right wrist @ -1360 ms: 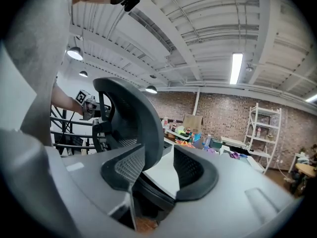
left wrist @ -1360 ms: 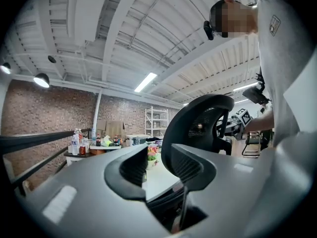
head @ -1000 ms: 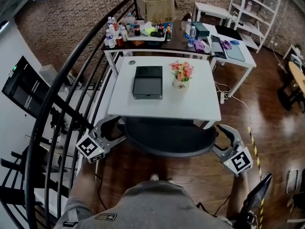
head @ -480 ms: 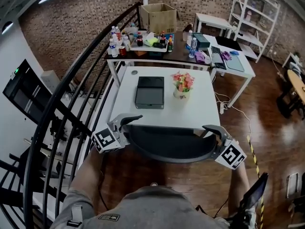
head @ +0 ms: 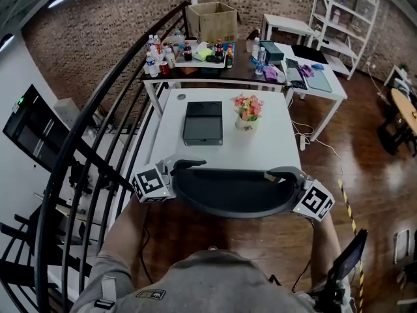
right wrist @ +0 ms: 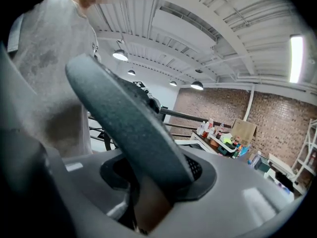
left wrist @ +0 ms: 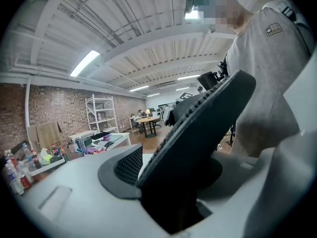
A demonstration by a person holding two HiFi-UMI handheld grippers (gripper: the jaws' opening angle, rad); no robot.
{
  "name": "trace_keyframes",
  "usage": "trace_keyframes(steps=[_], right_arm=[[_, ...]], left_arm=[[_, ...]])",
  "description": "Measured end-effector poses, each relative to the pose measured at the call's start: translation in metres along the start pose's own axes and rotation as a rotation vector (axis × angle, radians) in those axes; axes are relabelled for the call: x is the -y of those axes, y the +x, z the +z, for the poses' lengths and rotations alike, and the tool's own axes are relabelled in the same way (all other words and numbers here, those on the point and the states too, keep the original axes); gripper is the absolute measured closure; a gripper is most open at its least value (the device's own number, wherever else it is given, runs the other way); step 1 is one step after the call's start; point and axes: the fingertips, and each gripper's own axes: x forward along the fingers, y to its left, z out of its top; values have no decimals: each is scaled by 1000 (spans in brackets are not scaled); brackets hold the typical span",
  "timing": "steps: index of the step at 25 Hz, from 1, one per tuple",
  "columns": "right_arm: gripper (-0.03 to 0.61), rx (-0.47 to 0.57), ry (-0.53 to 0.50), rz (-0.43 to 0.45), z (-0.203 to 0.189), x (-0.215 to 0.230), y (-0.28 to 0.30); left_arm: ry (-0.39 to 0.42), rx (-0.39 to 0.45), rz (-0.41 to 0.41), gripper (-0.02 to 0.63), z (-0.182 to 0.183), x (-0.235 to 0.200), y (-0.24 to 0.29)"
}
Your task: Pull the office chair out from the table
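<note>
Left gripper [head: 185,171], right gripper [head: 282,177]: jaws just closed further, each clamped on office chair [head: 231,194] backrest edge

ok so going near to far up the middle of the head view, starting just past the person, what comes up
chair → white table → black box → dark table → cardboard box
</note>
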Motion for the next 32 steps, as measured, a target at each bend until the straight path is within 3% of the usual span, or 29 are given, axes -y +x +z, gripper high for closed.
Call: trace_keyframes(steps=[16,25,32], right_arm=[[428,-28,-1,7,5,-28,-10],[428,-26,21,17,12,-61,-20],[430,-32,15,8,13,-95,-32]], left_arm=[[15,-17,-29,424,4,34,-10],[15,31,-43,437,18,69,-22],[11,-7,-40,430,12,101,-29]])
